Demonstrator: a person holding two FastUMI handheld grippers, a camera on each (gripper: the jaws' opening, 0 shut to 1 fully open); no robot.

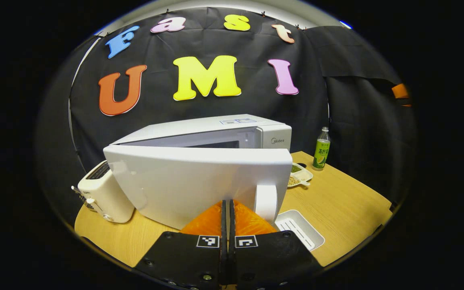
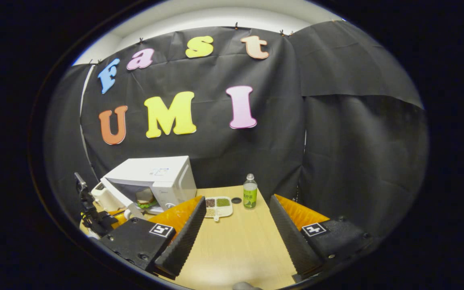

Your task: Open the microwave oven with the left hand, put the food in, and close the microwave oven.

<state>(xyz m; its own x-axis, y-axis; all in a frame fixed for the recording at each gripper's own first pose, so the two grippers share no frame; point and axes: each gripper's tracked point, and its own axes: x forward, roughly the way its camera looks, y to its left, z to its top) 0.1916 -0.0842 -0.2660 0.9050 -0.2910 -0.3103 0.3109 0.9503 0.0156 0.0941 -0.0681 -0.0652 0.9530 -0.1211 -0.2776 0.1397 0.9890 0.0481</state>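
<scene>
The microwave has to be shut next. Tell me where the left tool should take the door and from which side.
Judging from the left gripper view, take the microwave door at its upright handle, on the free edge away from the hinge. Come from the door's outer face, where the shut left tool now sits beside the handle. A push there may also do. The sandwich is already inside.

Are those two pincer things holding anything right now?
No. The left tool is shut on nothing beside the microwave door; the right tool is open and empty.
</scene>
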